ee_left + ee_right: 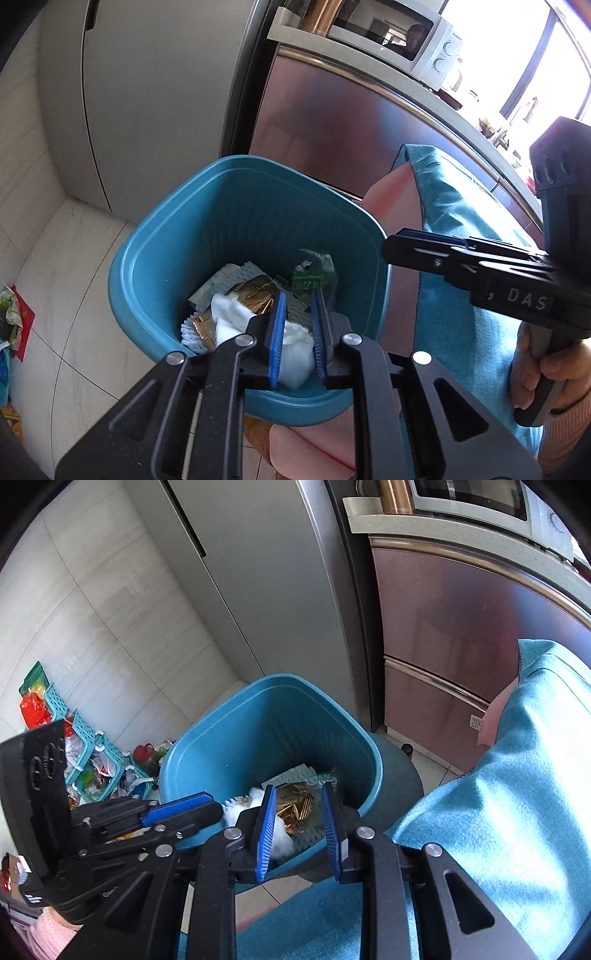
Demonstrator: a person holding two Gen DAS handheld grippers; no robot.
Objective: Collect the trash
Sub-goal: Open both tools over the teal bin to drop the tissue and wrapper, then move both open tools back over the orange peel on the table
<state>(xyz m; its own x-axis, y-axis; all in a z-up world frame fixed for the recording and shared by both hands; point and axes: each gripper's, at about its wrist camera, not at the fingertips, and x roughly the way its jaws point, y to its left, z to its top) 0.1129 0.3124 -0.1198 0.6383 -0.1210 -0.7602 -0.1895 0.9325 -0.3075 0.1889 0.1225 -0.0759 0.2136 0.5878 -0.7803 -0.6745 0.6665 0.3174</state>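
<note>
While both tools hang over the bin, here's what each cam gives:

Left wrist, left tool (298,332): blue pads a narrow gap apart, nothing pinched. White tissue (236,317) shows between and behind them, but it's lying down in the bin.
Left wrist, bin (155,266): teal, right below and ahead of the tool. Gold wrapper (255,295) and green wrapper (314,277) sit past the fingertips on the bottom.
Left wrist, right tool (397,245): comes in from the right, tip over the bin's rim; can't tell its gap from here.
Right wrist, right tool (299,827): pads clearly apart, empty, gold wrapper seen through the gap.
Right wrist, blue cloth (498,794): draped just right of the tool.
Right wrist, left tool (184,805): pokes in from the left over the rim.
</note>
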